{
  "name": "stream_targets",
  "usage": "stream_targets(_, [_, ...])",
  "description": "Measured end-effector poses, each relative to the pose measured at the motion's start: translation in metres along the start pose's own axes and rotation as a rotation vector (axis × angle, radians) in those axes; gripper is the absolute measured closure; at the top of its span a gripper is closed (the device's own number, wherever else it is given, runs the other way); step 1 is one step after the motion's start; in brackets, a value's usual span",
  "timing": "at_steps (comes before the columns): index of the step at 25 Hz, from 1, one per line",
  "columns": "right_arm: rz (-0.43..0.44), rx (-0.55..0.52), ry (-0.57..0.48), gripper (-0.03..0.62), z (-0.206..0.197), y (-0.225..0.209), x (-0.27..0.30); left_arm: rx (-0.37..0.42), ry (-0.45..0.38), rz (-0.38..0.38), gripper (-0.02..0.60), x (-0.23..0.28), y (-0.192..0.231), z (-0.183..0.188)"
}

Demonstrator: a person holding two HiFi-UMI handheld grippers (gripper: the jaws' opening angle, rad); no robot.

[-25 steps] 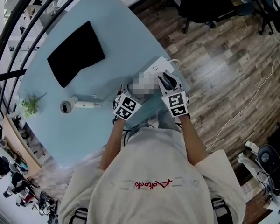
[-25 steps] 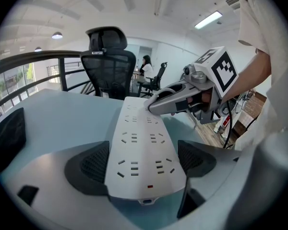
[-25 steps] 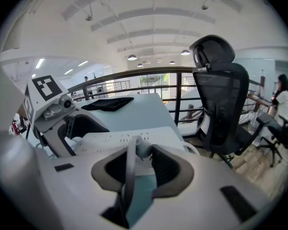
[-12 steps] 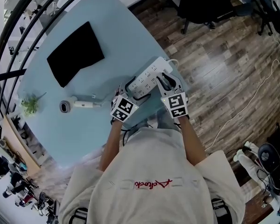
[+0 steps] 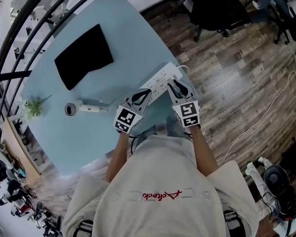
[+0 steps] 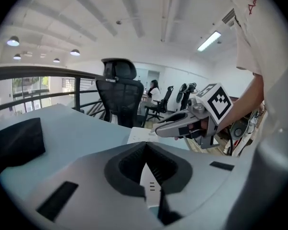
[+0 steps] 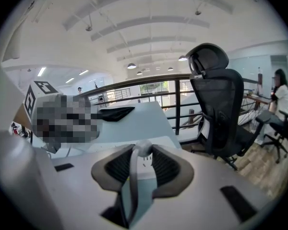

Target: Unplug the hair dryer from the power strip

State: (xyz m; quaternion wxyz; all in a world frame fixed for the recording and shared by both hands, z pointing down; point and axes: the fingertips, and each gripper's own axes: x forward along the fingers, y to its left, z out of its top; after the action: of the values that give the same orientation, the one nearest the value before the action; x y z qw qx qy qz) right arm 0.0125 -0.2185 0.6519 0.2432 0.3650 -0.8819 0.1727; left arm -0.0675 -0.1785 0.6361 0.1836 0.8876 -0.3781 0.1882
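Both tilted down at power strip [image 5: 161, 77], left gripper [image 6: 145, 144] just closed empty, right gripper [image 7: 143, 151] seemingly clamping cable [image 7: 131, 178]

Bright, evenly lit — heavy fisheye warp, dark vignetted edges.

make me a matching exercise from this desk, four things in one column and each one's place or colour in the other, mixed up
Things:
1. power strip
2. hair dryer
3. black mat
4. small plant

Descriptions:
A. green, at the left edge of the table in the head view
B. lying on its side, between the small plant and the power strip
C. flat, on the far part of the table
D. white, by the table edge next to the wood floor

Pairs: 1-D, 2-B, 3-C, 4-A
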Motion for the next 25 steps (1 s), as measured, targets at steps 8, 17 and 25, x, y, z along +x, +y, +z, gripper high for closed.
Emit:
stream_targets(8, [0.021,0.007,-0.072,0.471,0.022,-0.003,-0.025,0.015,-0.031,0.039,0.574,0.001,-0.019,0.020])
stream_targets(17, [0.084,-0.021,-0.159,0.471,0.051,-0.002,-0.044,-0.050,-0.089,0.148,0.575,-0.015,-0.029,0.051])
stream_targets(25, [0.101,-0.023,-0.196,0.471,0.060,-0.001,-0.059,-0.015,-0.162,0.248,0.575,-0.039,-0.027,0.071])
